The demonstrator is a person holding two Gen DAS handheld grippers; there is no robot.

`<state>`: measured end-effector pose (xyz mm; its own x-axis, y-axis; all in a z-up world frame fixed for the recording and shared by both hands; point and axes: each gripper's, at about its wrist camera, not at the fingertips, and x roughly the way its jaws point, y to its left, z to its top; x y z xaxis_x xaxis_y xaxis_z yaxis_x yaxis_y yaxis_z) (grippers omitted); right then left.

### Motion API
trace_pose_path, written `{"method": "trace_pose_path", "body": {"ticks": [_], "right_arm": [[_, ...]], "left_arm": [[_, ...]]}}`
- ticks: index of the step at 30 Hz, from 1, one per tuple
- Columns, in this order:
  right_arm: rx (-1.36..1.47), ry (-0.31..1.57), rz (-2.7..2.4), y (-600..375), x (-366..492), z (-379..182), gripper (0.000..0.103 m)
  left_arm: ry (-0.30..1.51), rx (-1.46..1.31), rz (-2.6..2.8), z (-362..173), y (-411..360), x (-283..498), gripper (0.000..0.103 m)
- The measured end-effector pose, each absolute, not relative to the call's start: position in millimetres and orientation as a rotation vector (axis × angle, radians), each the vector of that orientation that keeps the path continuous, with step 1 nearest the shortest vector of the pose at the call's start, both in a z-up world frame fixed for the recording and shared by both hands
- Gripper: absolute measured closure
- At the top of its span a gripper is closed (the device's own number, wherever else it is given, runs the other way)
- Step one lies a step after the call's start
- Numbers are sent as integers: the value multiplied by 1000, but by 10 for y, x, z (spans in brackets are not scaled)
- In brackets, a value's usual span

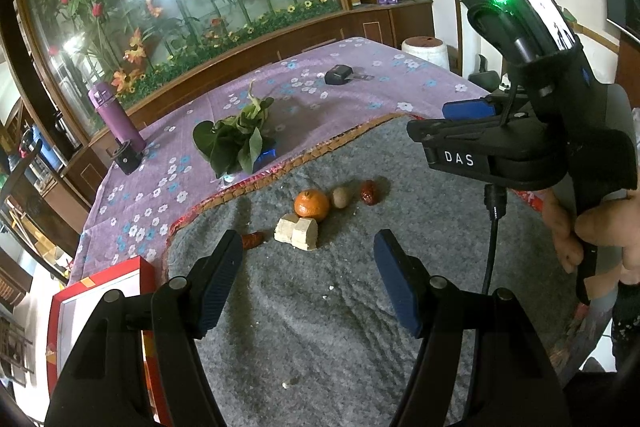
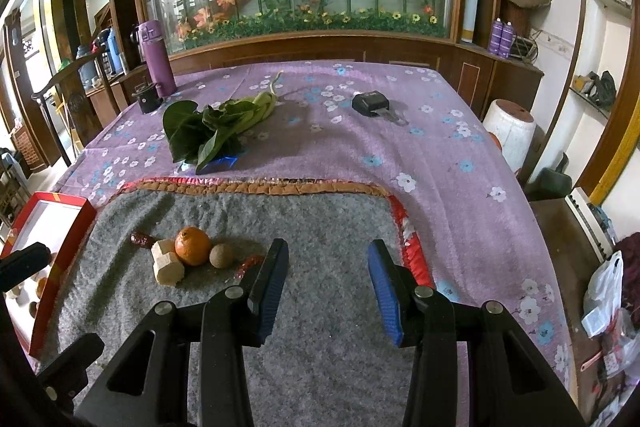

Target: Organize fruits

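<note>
Both black two-finger grippers, left (image 1: 308,283) & right (image 2: 324,287), hover released w/ nothing between blue pads, prob. staging a pick, over grey felt mat (image 1: 320,327), whose far-left part holds round orange mandarin (image 1: 311,203) nr red-rimmed cardboard box (image 2: 60,227).

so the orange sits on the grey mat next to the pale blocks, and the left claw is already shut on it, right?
No. The orange sits on the grey mat beside the pale blocks, but the left claw is open and empty, short of it. The left wrist view shows this.

Black tools (image 1: 308,283), blue pads (image 2: 384,291)
</note>
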<state>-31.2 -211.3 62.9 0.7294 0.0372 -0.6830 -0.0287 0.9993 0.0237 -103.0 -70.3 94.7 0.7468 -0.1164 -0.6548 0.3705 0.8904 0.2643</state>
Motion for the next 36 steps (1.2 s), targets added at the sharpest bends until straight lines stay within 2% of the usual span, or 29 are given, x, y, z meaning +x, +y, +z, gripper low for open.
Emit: {"method": "trace_pose_path", "body": {"ticks": [36], "right_arm": [[2, 746, 31, -2122, -248, 661, 59]], "left_arm": [[677, 393, -269, 972, -708, -1016, 36]]}}
